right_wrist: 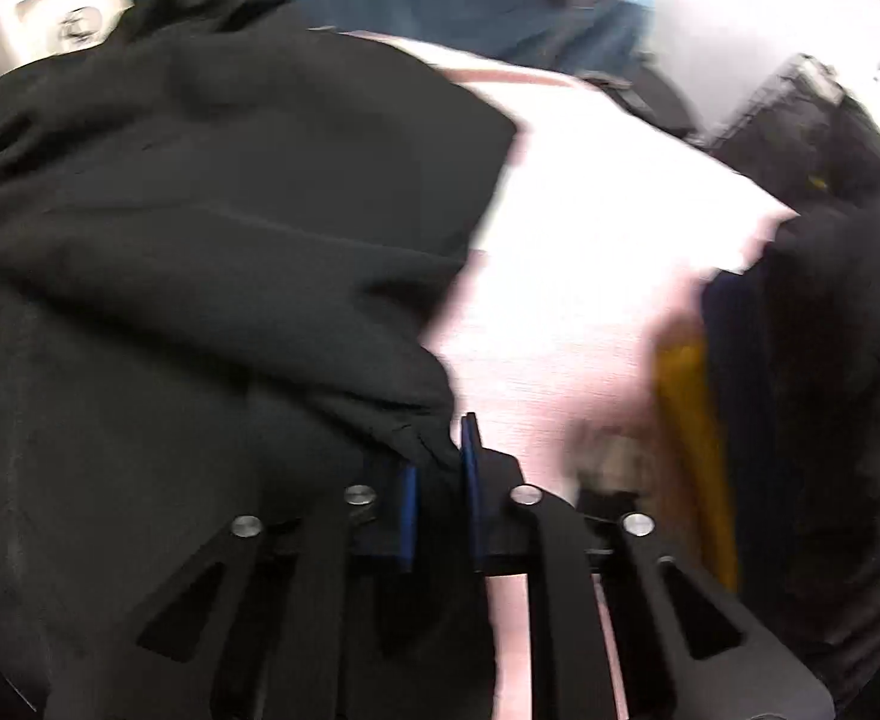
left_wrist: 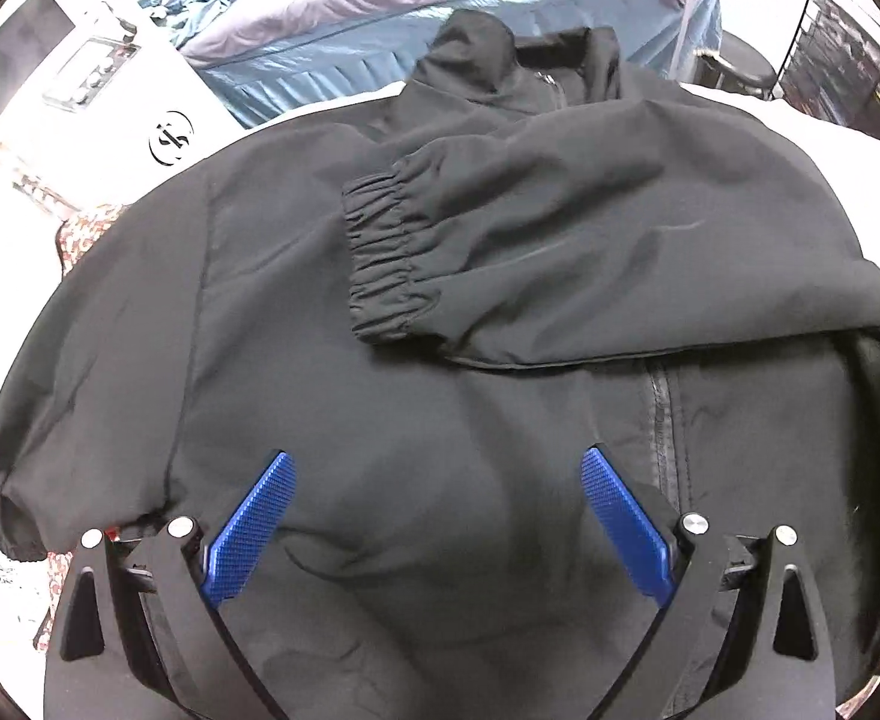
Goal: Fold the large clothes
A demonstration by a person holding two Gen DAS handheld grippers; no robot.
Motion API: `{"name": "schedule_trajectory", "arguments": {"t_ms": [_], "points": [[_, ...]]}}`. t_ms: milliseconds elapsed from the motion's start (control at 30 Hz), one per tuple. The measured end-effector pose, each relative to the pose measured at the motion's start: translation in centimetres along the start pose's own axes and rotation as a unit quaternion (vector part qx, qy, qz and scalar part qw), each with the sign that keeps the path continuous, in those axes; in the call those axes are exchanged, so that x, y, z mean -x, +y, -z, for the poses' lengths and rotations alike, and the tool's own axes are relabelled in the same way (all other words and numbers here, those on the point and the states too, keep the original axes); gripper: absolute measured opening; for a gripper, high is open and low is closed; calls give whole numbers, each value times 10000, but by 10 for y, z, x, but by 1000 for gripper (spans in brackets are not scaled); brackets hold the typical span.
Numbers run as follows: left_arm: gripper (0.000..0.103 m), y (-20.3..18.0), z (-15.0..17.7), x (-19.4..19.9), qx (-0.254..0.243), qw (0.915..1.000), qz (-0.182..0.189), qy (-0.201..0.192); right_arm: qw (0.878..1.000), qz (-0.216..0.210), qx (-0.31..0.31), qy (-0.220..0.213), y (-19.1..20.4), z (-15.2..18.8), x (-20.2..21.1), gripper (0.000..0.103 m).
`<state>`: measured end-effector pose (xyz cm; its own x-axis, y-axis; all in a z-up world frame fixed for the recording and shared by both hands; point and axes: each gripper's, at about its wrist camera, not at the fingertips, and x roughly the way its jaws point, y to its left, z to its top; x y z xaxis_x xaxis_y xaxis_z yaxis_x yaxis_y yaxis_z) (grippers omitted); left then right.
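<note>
The only mark that comes near to writing is a round black emblem (left_wrist: 171,137) on a white surface far ahead and to the left of the left hand-held gripper (left_wrist: 437,483); its characters cannot be read. The black jacket (left_wrist: 332,372) lies spread on a white table (left_wrist: 800,120) directly in front of and beneath that gripper, collar (left_wrist: 500,60) at the far end, with one sleeve (left_wrist: 590,252) folded across the chest so its elastic cuff (left_wrist: 383,258) lies ahead, slightly left of centre. A zipper line (left_wrist: 662,420) runs just beyond the right blue finger and disappears under the folded sleeve. The other sleeve is bunched at the near left and its cuff is partly cut off. The left hand-held gripper is spread wide, its blue ribbed pads (left_wrist: 248,528) well apart over the fabric and clasping nothing; whether they touch the cloth cannot be told. The right wrist view is heavily blurred. There the right hand-held gripper (right_wrist: 440,480) has its blue pads (right_wrist: 470,498) drawn nearly together with a fold of the jacket's (right_wrist: 200,240) edge pinched between them. To its right lie yellow and dark blue items (right_wrist: 698,450), too smeared to identify. Behind the table, blue and lavender cloth (left_wrist: 380,18) is draped.
</note>
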<state>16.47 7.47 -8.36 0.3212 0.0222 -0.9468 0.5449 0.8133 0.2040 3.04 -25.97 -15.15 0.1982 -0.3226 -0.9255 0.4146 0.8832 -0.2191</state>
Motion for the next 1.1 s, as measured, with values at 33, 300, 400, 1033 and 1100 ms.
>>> {"name": "schedule_trajectory", "arguments": {"t_ms": [33, 300, 400, 1033, 1100], "points": [[94, -3, -1, -3, -29, 10000, -17, 29, 9998, 61, -187, 60, -8, 1, -2, 10], [94, -6, 4, -21, 145, 9994, 18, 322, 9951, 713, -457, 510, -28, 15, -24, 51], [94, 0, -1, -23, 233, 9993, -38, 281, 9975, 504, -495, 18, -21, 19, 14, 52], [98, -49, -72, -96, -267, 9972, 60, 689, 9896, -1277, 434, 492, 77, -72, -56, 78], [98, -46, -72, -104, -107, 9970, 202, 742, 9895, -1326, 442, 357, 77, -72, -57, 79]]}}
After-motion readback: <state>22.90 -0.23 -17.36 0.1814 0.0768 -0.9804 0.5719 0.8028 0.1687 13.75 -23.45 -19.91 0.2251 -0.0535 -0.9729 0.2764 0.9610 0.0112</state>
